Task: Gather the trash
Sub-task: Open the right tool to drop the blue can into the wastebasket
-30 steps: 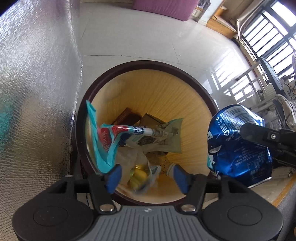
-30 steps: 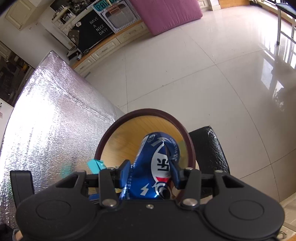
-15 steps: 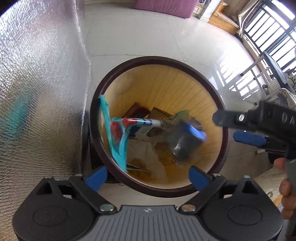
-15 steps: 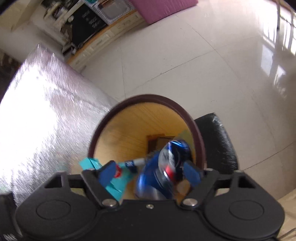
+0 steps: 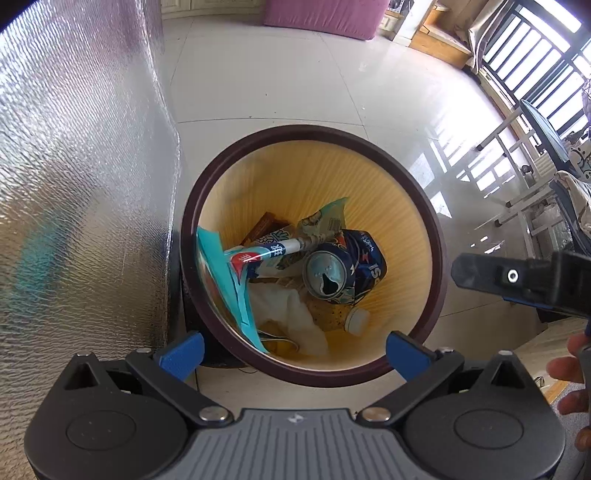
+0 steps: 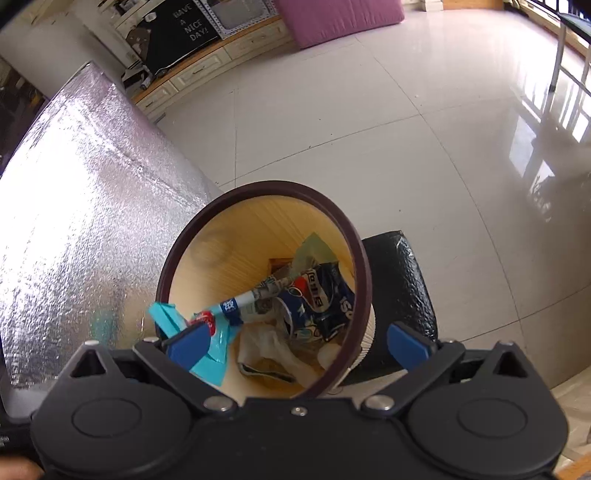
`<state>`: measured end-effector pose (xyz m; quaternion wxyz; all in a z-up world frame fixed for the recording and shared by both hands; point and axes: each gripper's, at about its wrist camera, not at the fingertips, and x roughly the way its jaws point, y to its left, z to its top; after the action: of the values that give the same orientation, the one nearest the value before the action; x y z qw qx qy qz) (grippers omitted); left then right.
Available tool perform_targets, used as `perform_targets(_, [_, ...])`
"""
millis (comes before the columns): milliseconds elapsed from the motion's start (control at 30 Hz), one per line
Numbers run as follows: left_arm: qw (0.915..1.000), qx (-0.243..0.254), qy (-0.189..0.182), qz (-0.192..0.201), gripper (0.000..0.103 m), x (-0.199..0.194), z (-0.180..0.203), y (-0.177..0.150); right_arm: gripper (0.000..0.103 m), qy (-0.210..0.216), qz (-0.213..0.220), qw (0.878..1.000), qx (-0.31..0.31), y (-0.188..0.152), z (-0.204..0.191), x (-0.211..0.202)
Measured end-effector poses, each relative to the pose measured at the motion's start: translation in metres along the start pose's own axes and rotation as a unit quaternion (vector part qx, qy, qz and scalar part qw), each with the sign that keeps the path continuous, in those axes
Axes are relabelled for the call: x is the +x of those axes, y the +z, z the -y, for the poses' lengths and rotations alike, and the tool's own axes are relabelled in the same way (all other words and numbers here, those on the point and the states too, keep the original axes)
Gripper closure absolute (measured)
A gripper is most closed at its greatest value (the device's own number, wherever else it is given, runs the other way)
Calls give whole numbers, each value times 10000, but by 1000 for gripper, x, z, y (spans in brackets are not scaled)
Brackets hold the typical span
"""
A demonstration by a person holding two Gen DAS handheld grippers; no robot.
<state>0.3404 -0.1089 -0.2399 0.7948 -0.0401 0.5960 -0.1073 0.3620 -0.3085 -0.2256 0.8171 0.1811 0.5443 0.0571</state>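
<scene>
A round bin with a dark brown rim and yellow inside stands on the floor below both grippers. In it lies a crushed blue can, open end up, among a teal wrapper, white tissue and a white cap. My left gripper hangs over the bin's near edge, jaws opening wide with nothing between them. My right gripper is above the bin rim, jaws also opening and empty, with the can beneath it. A finger of the right gripper shows at the right of the left wrist view.
A silver foil-covered surface rises right against the bin's left side. A black padded object stands against the bin on the right. Glossy white floor tiles stretch beyond, with a pink mat far off. A person's fingers show at the right edge.
My right gripper let go of the blue can, which dropped into the bin. Both grippers' jaws spread wide. The left gripper rose slightly above the bin.
</scene>
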Motion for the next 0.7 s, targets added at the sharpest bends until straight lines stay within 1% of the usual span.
perform_targets(267, [9997, 37, 0, 246, 0, -36, 4, -3, 0, -87, 269, 9994, -188, -4, -11, -36])
perform_targets(467, [9979, 112, -86, 627, 0, -82, 8, -6, 0, -149, 608, 9974, -353, -10, -25, -78])
perform_targets(700, [9937, 180, -141, 1099, 0, -138, 10, -21, 0, -219, 1014, 9929, -588, -25, -42, -128])
